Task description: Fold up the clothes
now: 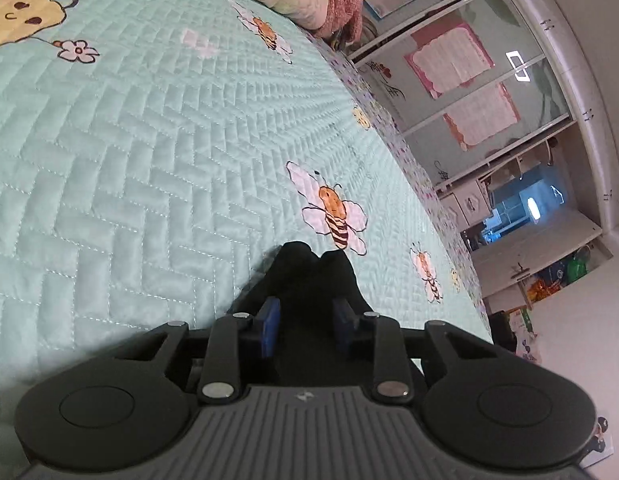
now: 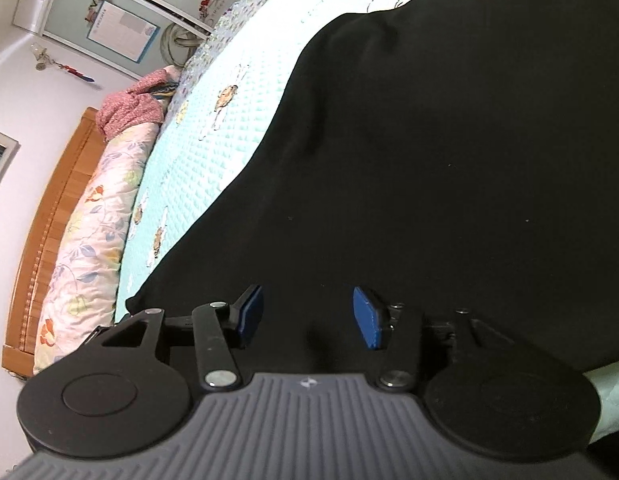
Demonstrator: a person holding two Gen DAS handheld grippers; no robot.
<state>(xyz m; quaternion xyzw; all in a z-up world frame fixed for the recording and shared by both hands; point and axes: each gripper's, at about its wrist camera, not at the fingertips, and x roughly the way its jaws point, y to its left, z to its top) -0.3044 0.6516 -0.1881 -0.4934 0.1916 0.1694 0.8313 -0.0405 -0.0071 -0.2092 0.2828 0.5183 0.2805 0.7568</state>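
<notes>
On the green quilted bed [image 1: 129,152], a black garment [image 2: 449,140] lies spread near its edge. The left gripper [image 1: 305,320] has a bunch of that cloth between its narrowed blue pads, though a firm pinch I cannot tell. The right gripper [image 2: 307,316] hovers half open over the fabric, holding nothing. Looks like the first fold; next, a sure grip, then lift and carry across.
</notes>
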